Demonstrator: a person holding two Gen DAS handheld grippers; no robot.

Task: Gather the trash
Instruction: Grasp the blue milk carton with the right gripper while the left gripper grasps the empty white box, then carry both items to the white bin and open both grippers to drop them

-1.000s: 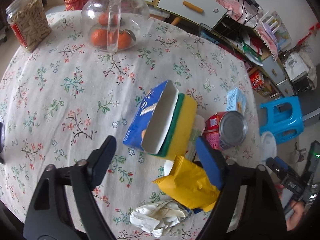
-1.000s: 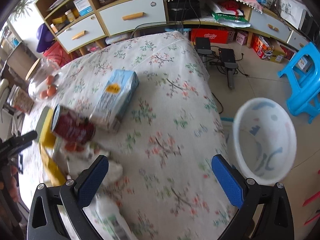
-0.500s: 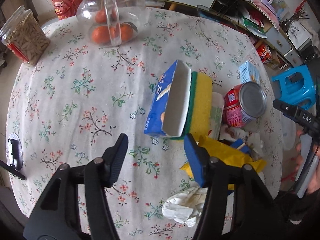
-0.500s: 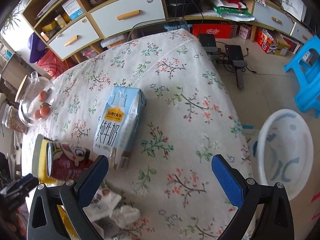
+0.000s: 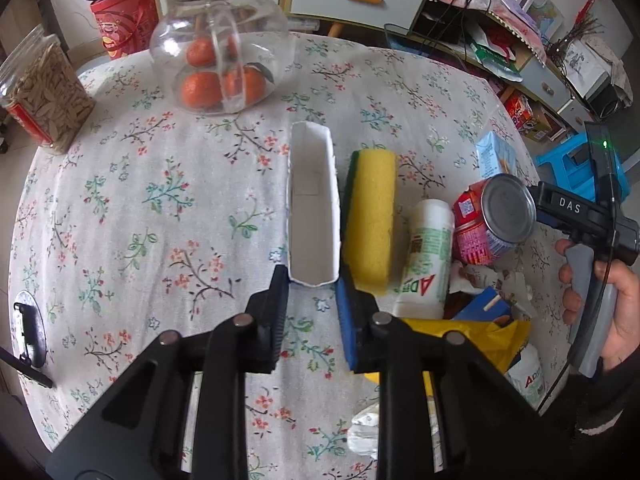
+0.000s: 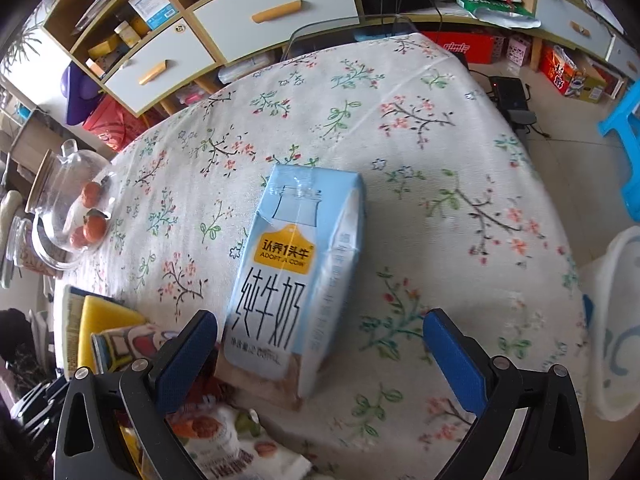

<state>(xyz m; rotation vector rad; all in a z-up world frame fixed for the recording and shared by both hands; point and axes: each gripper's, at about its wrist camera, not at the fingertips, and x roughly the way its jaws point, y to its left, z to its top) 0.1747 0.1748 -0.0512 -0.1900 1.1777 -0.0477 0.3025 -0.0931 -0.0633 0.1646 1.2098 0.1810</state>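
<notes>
An open blue box [image 5: 314, 216] with a white inside lies on the floral tablecloth [image 5: 120, 200], beside a yellow sponge [image 5: 372, 216]. My left gripper [image 5: 312, 292] points down at the box's near end. Its jaws are closing, and the pads touch the box's two side walls. A light blue milk carton [image 6: 296, 276] lies between the fingers of my right gripper [image 6: 320, 344], which stands wide open; the carton is close to the left finger and neither pad touches it. A red can [image 5: 492, 216], a white bottle [image 5: 424, 256], a yellow wrapper [image 5: 472, 332] and crumpled paper [image 5: 360, 432] lie nearby.
A glass jar of oranges [image 5: 220, 48] and a jar of seeds [image 5: 40, 88] stand at the far side of the table. A white basin [image 6: 616, 320] sits on the floor past the table's right edge, near a blue stool [image 6: 624, 140]. A hand [image 5: 612, 312] holds the right gripper.
The left jaws have narrowed from wide open to the width of the box's end, and the gripper has rolled square to the box. The right gripper has come down over the milk carton.
</notes>
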